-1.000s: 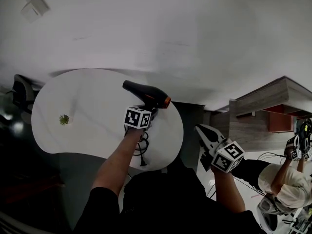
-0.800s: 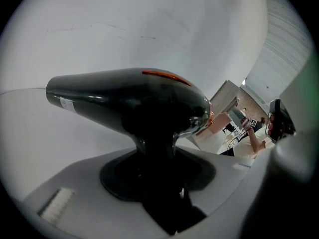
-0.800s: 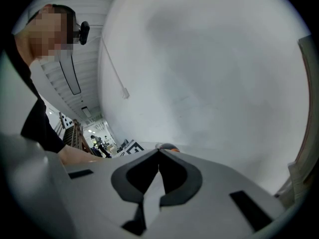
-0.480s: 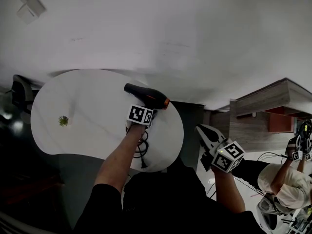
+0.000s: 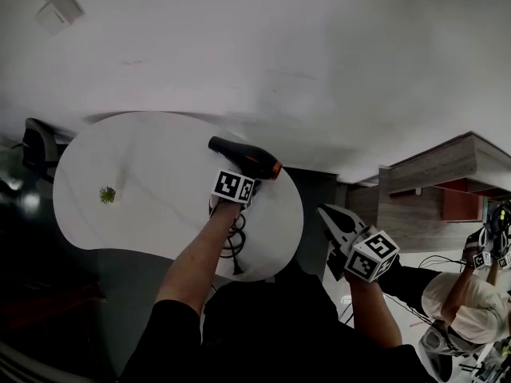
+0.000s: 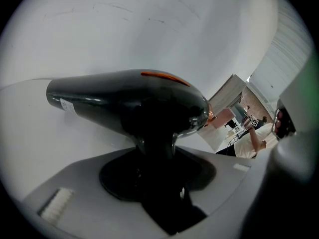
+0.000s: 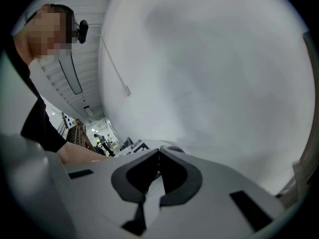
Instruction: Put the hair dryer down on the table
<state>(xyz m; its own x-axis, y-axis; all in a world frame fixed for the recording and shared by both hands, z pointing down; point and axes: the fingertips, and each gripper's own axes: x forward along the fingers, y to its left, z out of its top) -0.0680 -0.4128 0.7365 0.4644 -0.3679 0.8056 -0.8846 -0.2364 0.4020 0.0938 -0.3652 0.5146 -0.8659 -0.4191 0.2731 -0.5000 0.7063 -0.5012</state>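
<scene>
Right gripper view: right tongs [image 7: 158, 176] are together with nothing between them, parked off the desk's near edge and out of the job. Next out, left tongs [image 6: 157, 178] are clamped on the handle of the hair dryer [image 6: 129, 101], with pads either side of the handle low down and the barrel lying crosswise above them. Head view puts the dryer low over the near-right part of the white desk [image 5: 144, 158]; contact with the top I can't confirm. Black cord [image 5: 234, 250] lies looped on the desk beside the forearm. Handling, my read: hard glossy plastic shell, stiff with no give, so pads can slip on it. Weight probably sits up in the barrel (motor end), so it'll want to tip around a handle grip. Handle is the right place to hold, as close under the barrel as fits. Lay it on its side, not upright; the round barrel may roll and cord drag can tug it. Small green plant [image 5: 107, 195] sits far left, well apart.
</scene>
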